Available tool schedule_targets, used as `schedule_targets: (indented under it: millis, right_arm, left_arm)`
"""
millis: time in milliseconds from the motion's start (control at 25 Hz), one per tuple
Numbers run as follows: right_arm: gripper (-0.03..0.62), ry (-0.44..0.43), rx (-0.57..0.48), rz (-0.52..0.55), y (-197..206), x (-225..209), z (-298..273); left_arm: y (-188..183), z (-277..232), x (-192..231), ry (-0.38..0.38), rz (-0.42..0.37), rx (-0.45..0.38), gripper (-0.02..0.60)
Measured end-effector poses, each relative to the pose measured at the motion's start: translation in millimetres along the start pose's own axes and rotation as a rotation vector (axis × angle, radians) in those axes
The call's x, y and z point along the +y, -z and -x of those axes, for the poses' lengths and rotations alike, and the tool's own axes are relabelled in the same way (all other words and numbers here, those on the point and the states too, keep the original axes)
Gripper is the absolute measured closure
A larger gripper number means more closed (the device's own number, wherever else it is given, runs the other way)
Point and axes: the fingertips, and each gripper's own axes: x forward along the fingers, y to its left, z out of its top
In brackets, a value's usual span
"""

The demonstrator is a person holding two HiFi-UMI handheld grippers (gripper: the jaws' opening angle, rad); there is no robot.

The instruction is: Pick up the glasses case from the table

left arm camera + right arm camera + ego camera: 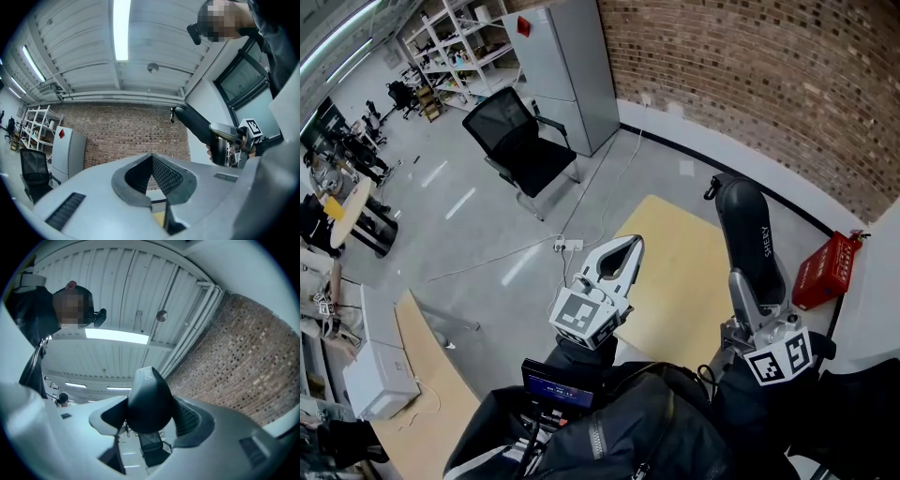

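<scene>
Half sunk between right gripper's pads, lifted off counter: dark glasses case. Looks rigid, light, smooth-shelled, so probably slippery; better clamped across its middle. Left gripper closed on nothing.

Brick wall at back, grey floor. Black office chair beside grey cabinet, shelving far left. Pale wood table, red crate by wall. Ribbed ceiling, strip light on.

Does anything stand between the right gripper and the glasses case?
Nothing visible does. The glasses case is already clamped between the jaws of the right gripper, held up off the table.
</scene>
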Motion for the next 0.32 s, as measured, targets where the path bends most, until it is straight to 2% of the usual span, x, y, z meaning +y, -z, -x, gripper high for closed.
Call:
schedule_targets:
  millis: [320]
  right_arm:
    - [0.286, -0.005, 0.007, 0.001, -1.7, 2.3, 0.0]
  left_arm:
    - [-1.9, 1.5, -1.7, -0.002, 0.006, 0.004, 0.581]
